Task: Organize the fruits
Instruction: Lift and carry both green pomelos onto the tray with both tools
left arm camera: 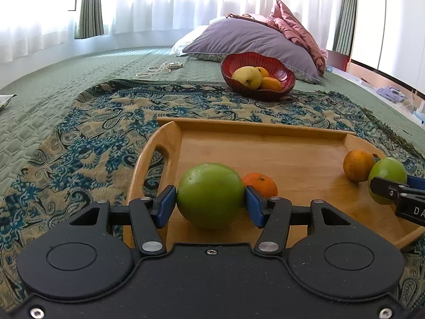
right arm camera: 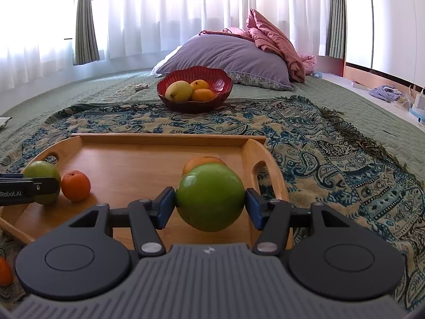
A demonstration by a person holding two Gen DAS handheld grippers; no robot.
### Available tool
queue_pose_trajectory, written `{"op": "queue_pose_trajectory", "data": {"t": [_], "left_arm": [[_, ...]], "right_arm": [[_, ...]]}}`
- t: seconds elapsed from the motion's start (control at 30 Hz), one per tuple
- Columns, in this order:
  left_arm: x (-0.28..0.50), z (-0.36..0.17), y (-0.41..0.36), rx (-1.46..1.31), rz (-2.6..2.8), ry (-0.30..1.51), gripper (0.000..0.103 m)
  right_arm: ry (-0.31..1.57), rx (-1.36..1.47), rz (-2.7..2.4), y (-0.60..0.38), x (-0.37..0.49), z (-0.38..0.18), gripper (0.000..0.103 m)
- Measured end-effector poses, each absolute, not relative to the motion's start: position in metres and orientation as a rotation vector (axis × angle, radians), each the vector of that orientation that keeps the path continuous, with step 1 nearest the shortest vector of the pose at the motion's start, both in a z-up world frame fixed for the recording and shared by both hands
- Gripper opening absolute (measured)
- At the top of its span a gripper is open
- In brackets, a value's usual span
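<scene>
My left gripper (left arm camera: 210, 202) is shut on a green apple (left arm camera: 209, 195) over the left end of a wooden tray (left arm camera: 265, 143); an orange (left arm camera: 260, 184) lies just behind it. My right gripper (right arm camera: 209, 203) is shut on a second green apple (right arm camera: 209, 196) over the tray's right end, with another orange (right arm camera: 198, 163) partly hidden behind. Each view shows the other gripper at its edge: the right one (left arm camera: 382, 186) with its apple (left arm camera: 387, 170), the left one (right arm camera: 50, 186) with its apple (right arm camera: 42, 171). A red bowl (right arm camera: 220, 79) beyond the tray holds a yellow fruit (right arm camera: 178, 91) and two oranges.
The tray rests on a paisley blanket (right arm camera: 332, 143) spread over a green bedcover. A purple pillow (right arm camera: 228, 55) and pink bedding lie behind the bowl. A white cord (left arm camera: 156, 69) sits at the back left. One more orange (right arm camera: 4, 271) lies off the tray, near left.
</scene>
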State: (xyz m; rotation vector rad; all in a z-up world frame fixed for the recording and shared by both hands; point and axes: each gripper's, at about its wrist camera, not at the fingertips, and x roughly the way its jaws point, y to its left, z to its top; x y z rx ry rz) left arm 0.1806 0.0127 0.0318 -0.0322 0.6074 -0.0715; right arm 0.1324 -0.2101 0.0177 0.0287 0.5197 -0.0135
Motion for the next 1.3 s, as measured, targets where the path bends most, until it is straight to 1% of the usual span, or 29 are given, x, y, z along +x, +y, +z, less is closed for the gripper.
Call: {"op": "queue_pose_trajectory", "data": {"t": [0.3, 1.1, 1.13, 1.3], "left_arm": [[0.195, 0.03, 0.018, -0.051, -0.044, 0.598, 0.054], [0.194, 0.03, 0.013, -0.006, -0.033, 0.605, 0.055], [0.193, 0.031, 0.013, 0.002, -0.034, 0.604, 0.055], [0.187, 0.033, 0.01, 0.03, -0.041, 0.605, 0.065]], "right_arm": [[0.537, 0.052, 0.004, -0.212, 0.143, 0.012, 0.061], [0.548, 0.075, 0.016, -0.215, 0.144, 0.008, 0.062], [0.549, 0.074, 0.017, -0.215, 0.144, 0.008, 0.065], [0.547, 0.072, 0.024, -0.215, 0.14, 0.008, 0.067]]}}
